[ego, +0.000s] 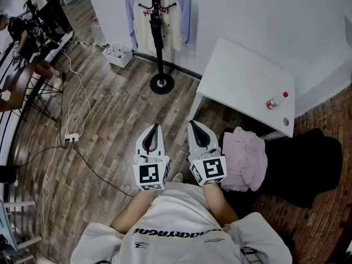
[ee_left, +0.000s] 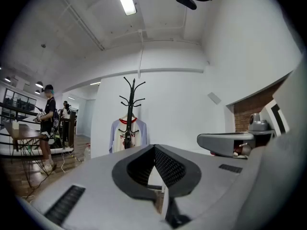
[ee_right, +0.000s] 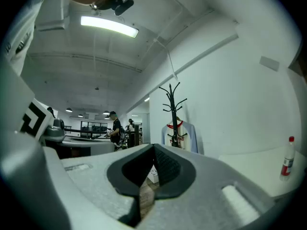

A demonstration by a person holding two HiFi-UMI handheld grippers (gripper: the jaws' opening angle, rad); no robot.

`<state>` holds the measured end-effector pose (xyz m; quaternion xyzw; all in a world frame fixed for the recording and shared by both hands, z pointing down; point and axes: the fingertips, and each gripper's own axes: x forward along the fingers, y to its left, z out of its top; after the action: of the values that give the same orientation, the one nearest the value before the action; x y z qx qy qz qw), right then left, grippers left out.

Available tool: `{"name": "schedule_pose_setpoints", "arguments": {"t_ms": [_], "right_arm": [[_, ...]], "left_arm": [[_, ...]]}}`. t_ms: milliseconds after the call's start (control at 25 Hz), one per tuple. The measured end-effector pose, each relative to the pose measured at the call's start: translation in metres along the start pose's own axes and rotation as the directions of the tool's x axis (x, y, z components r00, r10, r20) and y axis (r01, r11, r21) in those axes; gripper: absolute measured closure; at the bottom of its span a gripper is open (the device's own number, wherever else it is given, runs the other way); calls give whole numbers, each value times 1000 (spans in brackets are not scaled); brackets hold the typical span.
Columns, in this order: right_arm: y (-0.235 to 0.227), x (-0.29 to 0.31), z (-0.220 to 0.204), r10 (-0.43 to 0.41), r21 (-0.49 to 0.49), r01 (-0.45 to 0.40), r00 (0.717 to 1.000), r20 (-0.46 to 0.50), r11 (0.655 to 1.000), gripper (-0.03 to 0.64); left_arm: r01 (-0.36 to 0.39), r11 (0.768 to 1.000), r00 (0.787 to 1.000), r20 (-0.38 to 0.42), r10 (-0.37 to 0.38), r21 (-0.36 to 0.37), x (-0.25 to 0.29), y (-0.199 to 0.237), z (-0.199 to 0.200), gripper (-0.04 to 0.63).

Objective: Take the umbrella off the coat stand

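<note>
Looking down on a grey-brown wood-plank floor [ego: 110, 120], boards running diagonally, w/ a plain white wall [ego: 247, 15] behind. Thin cables and a white power strip [ego: 71, 139] lie on the floor at left. A small white box [ego: 119, 54] sits at the foot of the wall. At right is a white table [ego: 242, 76] w/ a flat matte top and a clear red-capped bottle [ego: 276, 100] near its far end. A crumpled pink cloth [ego: 246, 158] lies in front of the table, on a bulky black heap [ego: 308, 164].

The coat stand [ego: 160, 59] has a slim black pole and a round black base on the floor close to the wall; the gripper views show curved hooks at its top. A raglan shirt [ego: 175, 29], cream body w/ lilac-blue sleeves, hangs on it against the wall.

The umbrella [ego: 156, 22] is dark, folded and narrow. It hangs high on the stand along the pole, in front of the shirt, well apart from both grippers.

The L gripper [ego: 154, 127] and R gripper [ego: 192, 124] are side by side in front of the person's torso, level, pointing toward the stand. They have smooth pale-grey shells, black ribbed pads and marker cubes at the back. Each has its jaws closed together w/ nothing between them.
</note>
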<state>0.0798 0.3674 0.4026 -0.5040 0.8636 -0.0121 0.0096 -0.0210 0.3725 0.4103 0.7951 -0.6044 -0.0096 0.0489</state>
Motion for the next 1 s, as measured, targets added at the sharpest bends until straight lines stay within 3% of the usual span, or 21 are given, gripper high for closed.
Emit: {"name": "schedule_pose_setpoints", "arguments": {"t_ms": [280,640,1000], "right_arm": [[-20,2,-2,16,18,-16,1000,15,1000,620],[-44,4,-22,32,77,-30,999,-22,997,618],[-54,17,-31,41,44,-40,999,-33,998,618]], "left_arm": [[-4,1000,1000,17,4,0,14,-14,-5,597],[-45,999,999,-28,46,22,18,-23,-24,597],[-49,999,998,-45,49,3,42,-20,-40,597]]}}
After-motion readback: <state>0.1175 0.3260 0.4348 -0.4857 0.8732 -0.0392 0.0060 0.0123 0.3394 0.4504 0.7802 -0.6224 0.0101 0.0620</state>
